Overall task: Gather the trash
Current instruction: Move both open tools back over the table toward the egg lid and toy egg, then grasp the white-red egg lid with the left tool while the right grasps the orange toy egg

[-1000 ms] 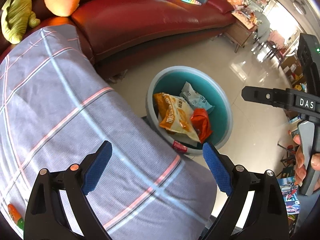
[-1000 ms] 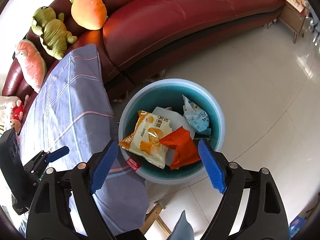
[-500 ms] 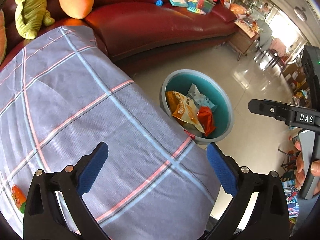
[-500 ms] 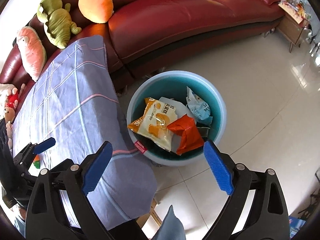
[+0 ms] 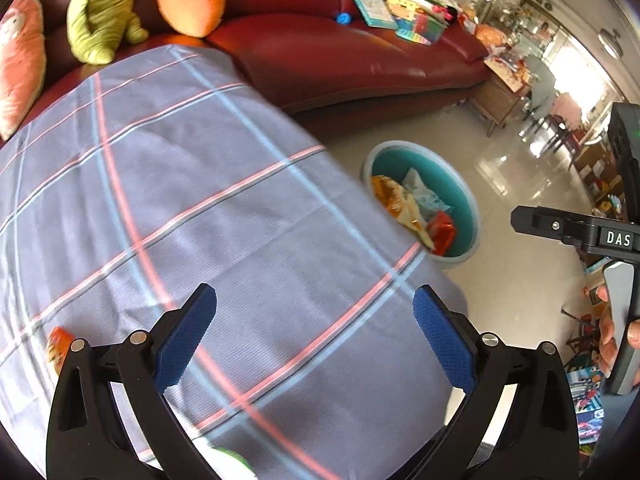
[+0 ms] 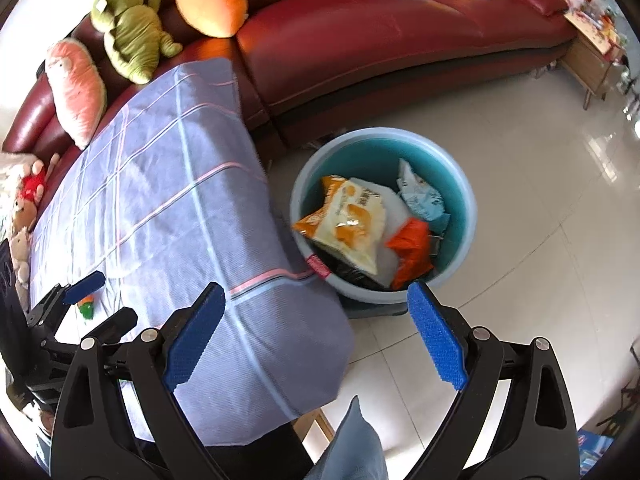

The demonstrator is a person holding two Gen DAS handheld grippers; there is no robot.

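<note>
A teal trash bin (image 6: 460, 184) stands on the floor beside the cloth-covered table (image 6: 160, 208). It holds a yellow chip bag (image 6: 348, 224), an orange wrapper (image 6: 412, 248) and a pale blue wrapper (image 6: 420, 196). The bin also shows in the left wrist view (image 5: 464, 196). My left gripper (image 5: 316, 340) is open and empty above the plaid cloth (image 5: 200, 200). My right gripper (image 6: 316, 336) is open and empty above the table corner and the bin's near rim. A small orange and green piece of trash (image 6: 86, 306) lies on the cloth by the left gripper, and it shows in the left wrist view (image 5: 56, 344).
A red sofa (image 6: 400, 32) curves behind the table and bin, with plush toys (image 6: 132, 28) and books (image 5: 372, 8) on it. A wooden side table (image 6: 588, 56) stands at the far right. Tiled floor (image 6: 540, 240) surrounds the bin.
Both grippers have drawn back from the bin toward the table. The bin looks smaller and farther right in the left wrist view. The small orange trash has come into view.
</note>
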